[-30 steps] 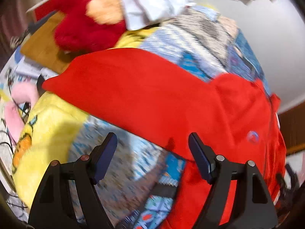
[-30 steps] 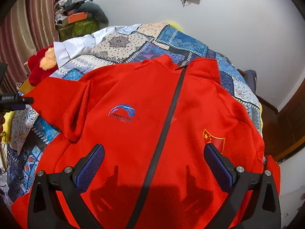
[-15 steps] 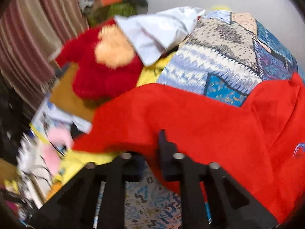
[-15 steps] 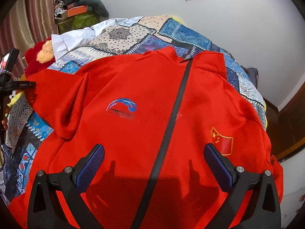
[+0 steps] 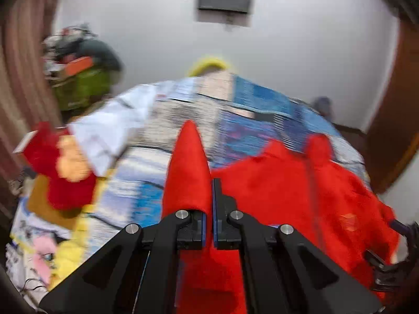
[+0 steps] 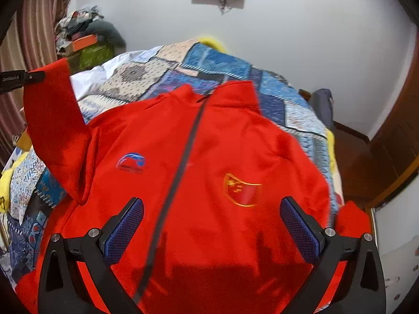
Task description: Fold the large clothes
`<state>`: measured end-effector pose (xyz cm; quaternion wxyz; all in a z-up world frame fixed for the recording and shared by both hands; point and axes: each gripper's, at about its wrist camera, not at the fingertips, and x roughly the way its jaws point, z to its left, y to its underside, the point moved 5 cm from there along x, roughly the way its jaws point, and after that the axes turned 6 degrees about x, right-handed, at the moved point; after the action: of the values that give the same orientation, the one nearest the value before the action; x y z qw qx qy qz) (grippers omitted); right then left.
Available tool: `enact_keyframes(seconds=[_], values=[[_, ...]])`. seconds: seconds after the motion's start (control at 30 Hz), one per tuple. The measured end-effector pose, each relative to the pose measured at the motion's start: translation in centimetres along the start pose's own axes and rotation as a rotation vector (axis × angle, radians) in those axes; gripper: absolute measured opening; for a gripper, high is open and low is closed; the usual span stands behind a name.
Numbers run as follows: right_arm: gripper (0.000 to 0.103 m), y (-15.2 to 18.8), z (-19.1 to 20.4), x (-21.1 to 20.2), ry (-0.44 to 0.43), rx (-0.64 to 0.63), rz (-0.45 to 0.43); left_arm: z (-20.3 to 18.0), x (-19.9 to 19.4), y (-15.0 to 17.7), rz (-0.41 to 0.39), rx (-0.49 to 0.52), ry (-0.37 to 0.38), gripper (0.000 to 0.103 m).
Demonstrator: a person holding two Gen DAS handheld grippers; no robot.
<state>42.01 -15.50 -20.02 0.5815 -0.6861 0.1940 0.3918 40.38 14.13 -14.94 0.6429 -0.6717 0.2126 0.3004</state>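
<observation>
Sleeve [image 5: 188, 167] pinched in clenched left gripper [image 5: 212, 209], cuff end lifted off the bed and standing toward twelve o'clock in the left wrist view; seen from the right wrist at ten o'clock, raised clear of the quilt [image 6: 162, 78]. Red jacket [image 6: 209, 183] spread front-up across the quilt, zipper running from collar at twelve toward six. Right gripper [image 6: 212, 225] released, jaws wide, hovering over the lower chest, gripping nothing. Probably a sleeve fold inward: best carried across toward the zipper, kept taut, laid flat over the chest. Worth pinning the body with the free claw against dragging.
</observation>
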Motion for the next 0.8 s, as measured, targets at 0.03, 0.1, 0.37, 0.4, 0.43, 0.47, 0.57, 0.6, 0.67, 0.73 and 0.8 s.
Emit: enact_keyframes(seconds=[0.03,0.1,0.37,0.4,0.43,0.47,0.57,0.6,0.67,0.73,0.8], values=[[0.103,0.1,-0.5,-0.3,0.003,0.007,-0.004,-1.2,0.3,0.3,0.011,0.014,0.017,0.002],[0.103,0.3,-1.9,-1.0,0.012,0.02,-0.01,-4.5,2.0,1.8,0.064,0.051,0.075,0.002],[0.103,2.2,-5.3,-2.0,0.038,0.022,0.007,-11.9,8.1,8.9,0.298,0.101,0.206,0.002],[0.103,2.5,-5.5,-1.9,0.04,0.021,0.011,-12.5,8.4,9.6,0.315,0.102,0.211,0.002],[0.103,2.8,-5.7,-1.9,0.041,0.02,0.016,-12.9,8.8,10.3,0.329,0.104,0.215,0.002],[0.103,3.1,-5.9,-1.8,0.04,0.018,0.023,-13.2,9.1,10.9,0.341,0.107,0.217,0.002],[0.103,3.3,-5.9,-1.4,0.032,0.016,0.037,-13.7,9.0,12.0,0.364,0.117,0.221,0.003],[0.103,3.4,-5.7,-1.3,0.027,0.014,0.039,-13.4,8.7,12.1,0.368,0.123,0.223,0.005],[0.103,3.1,-5.0,-1.2,0.011,0.006,0.041,-13.0,7.8,12.1,0.365,0.132,0.228,0.011],[0.103,2.8,-4.3,-1.2,-0.003,-0.001,0.035,-12.1,6.8,12.0,0.351,0.125,0.236,0.021],[0.103,2.3,-3.1,-1.3,-0.027,-0.012,0.03,-10.5,5.1,11.5,0.311,0.108,0.22,0.047]])
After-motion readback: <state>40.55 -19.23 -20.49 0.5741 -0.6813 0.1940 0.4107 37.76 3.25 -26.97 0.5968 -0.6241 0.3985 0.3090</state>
